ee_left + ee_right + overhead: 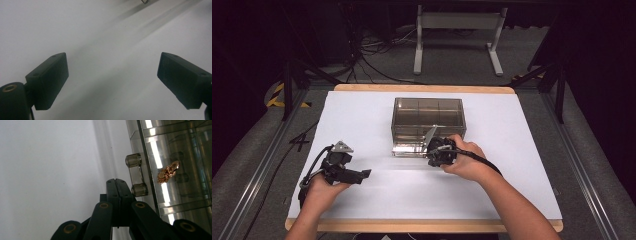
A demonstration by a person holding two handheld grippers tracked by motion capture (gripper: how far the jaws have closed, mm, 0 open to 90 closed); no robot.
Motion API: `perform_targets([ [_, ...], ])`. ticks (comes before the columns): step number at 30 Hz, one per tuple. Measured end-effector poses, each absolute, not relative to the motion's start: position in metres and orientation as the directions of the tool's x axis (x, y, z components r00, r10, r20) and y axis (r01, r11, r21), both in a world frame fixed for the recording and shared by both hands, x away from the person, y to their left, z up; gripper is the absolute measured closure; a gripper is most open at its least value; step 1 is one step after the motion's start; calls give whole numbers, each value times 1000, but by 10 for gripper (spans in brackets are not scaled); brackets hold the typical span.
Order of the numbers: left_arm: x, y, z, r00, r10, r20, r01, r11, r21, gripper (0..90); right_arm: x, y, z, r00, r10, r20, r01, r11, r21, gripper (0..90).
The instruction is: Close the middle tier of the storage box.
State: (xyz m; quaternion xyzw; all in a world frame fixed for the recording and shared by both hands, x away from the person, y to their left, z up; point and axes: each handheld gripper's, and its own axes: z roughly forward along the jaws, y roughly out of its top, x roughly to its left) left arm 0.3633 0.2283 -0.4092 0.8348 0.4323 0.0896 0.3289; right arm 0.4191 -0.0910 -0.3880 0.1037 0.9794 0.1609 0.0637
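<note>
A smoky clear acrylic box (428, 119) with inner dividers stands in the middle of the white table (512, 165). My right gripper (438, 151) is at the box's front, held by the right hand. In the right gripper view its jaws (117, 181) are shut flat together with nothing between them, their tips just left of the box's clear bar handle (136, 175). A gold piece of jewellery (168, 172) lies behind the clear wall. My left gripper (362, 175) rests low at the front left, its jaws (112, 77) wide open over bare table.
A wooden rim (422, 88) edges the table. Metal rails (262, 165) run along both sides. Beyond the far edge are cables (362, 55) on the floor and a white table frame (457, 30). A cable (482, 160) trails from the right gripper over the wrist.
</note>
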Motion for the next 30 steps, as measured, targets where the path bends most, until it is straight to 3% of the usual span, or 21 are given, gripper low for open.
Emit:
perform_targets([
  [30, 363, 229, -410, 608, 782, -137, 665, -407, 626, 103, 440, -99, -381, -920, 347, -184, 241, 868, 433, 900],
])
